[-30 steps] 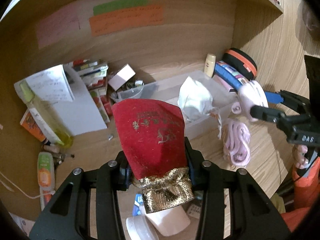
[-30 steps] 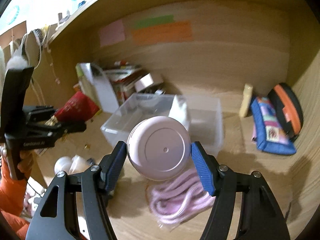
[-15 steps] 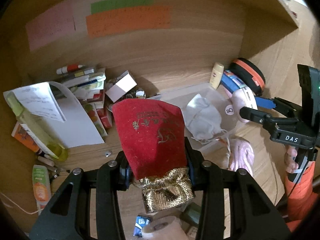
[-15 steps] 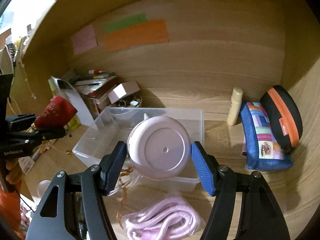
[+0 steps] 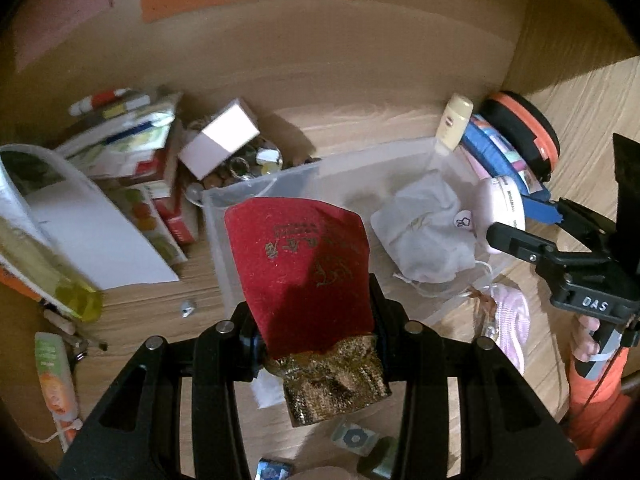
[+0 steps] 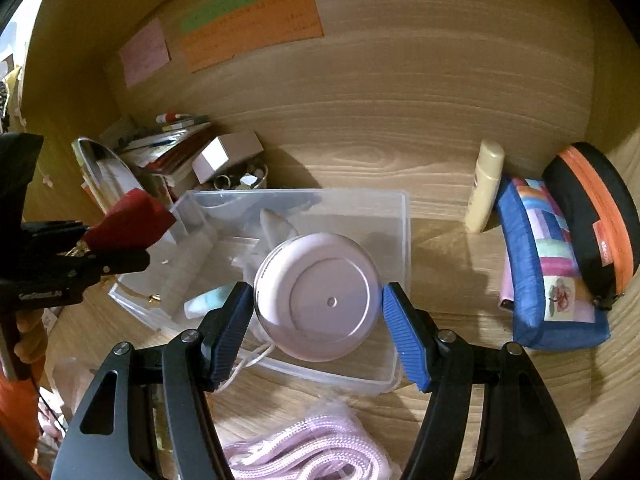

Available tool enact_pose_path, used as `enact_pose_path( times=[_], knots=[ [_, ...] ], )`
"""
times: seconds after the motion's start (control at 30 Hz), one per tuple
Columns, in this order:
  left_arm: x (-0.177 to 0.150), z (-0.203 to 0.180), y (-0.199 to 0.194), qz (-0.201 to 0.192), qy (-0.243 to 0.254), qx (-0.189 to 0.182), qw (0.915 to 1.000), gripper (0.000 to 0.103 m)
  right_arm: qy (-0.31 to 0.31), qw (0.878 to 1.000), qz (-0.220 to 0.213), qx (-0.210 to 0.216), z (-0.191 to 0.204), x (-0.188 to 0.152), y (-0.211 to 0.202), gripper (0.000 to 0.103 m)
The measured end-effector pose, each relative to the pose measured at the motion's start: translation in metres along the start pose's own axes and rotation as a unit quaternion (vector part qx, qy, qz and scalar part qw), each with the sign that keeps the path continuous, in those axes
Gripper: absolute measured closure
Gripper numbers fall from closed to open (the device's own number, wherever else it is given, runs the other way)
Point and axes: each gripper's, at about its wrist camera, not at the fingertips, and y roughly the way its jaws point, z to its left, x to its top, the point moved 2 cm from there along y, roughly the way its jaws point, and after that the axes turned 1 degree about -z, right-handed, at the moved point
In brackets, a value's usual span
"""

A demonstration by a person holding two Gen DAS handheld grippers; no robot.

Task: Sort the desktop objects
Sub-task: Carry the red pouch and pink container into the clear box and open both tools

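Observation:
My left gripper (image 5: 316,320) is shut on a red velvet pouch (image 5: 300,256) with a gold top, held over the near left corner of a clear plastic bin (image 5: 218,240). My right gripper (image 6: 318,308) is shut on a round pale pink jar (image 6: 320,296), held over the near side of the same bin (image 6: 402,248). A white cloth pouch (image 5: 428,228) lies inside the bin. The right gripper and jar (image 5: 500,212) show at the right of the left wrist view. The left gripper and pouch (image 6: 136,218) show at the left of the right wrist view.
A pink rope coil (image 6: 312,452) lies in front of the bin. A cream bottle (image 6: 484,184), a blue patchwork case (image 6: 548,264) and a black-and-orange case (image 6: 596,216) stand right. Books and a white box (image 5: 220,140) pile up at the back left. Small items (image 5: 352,438) lie near the front.
Both grippers have moved forward toward the bin. The red pouch now hangs over its left corner and the pink jar over its near side.

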Motion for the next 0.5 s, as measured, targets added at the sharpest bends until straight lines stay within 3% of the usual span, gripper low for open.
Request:
enact_pose_path(
  times=[0.5],
  knots=[
    [0.011, -0.022, 0.049, 0.057, 0.037, -0.006, 0.9977, 0.062, -0.026, 0.999, 0.023, -0.031, 0.005, -0.006, 0.017, 0.040]
  ],
)
